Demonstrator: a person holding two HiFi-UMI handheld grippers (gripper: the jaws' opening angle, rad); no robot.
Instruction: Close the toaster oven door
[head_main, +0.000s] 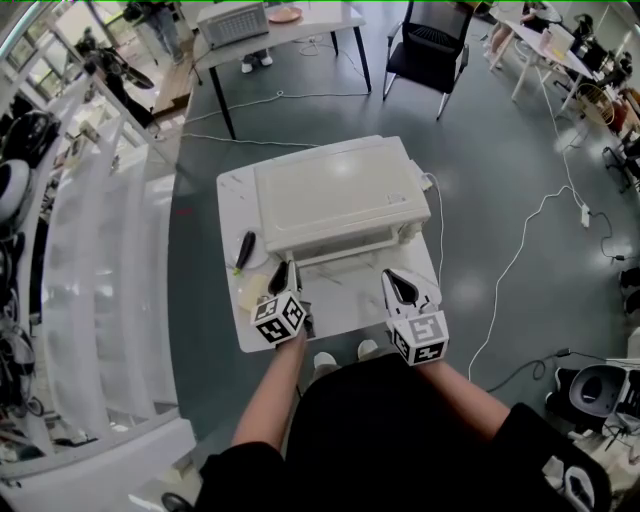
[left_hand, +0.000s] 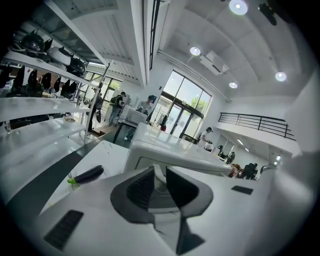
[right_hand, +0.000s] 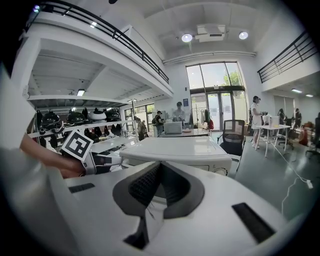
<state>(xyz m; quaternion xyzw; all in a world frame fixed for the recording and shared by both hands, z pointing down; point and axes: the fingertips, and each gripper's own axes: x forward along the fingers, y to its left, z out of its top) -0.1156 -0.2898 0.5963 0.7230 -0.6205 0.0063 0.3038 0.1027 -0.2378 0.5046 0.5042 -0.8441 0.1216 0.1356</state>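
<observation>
A white toaster oven (head_main: 330, 195) sits on a small white table (head_main: 232, 195). Its door faces me and stands upright against the front, with the handle bar (head_main: 340, 253) along its top edge. In the left gripper view the oven (left_hand: 172, 150) and its door window show just past the jaws. My left gripper (head_main: 286, 272) hovers near the door's left end, its jaws a narrow gap apart and empty. My right gripper (head_main: 401, 285) hovers by the door's right end, shut on nothing. The oven (right_hand: 182, 149) and its knob fill the right gripper view.
A dark toy eggplant (head_main: 245, 250) (left_hand: 88, 174) lies on the table left of the oven. The oven's white cable (head_main: 438, 205) trails off the right side. White shelving (head_main: 100, 250) runs along the left. A black chair (head_main: 430, 50) and another table (head_main: 330, 20) stand behind.
</observation>
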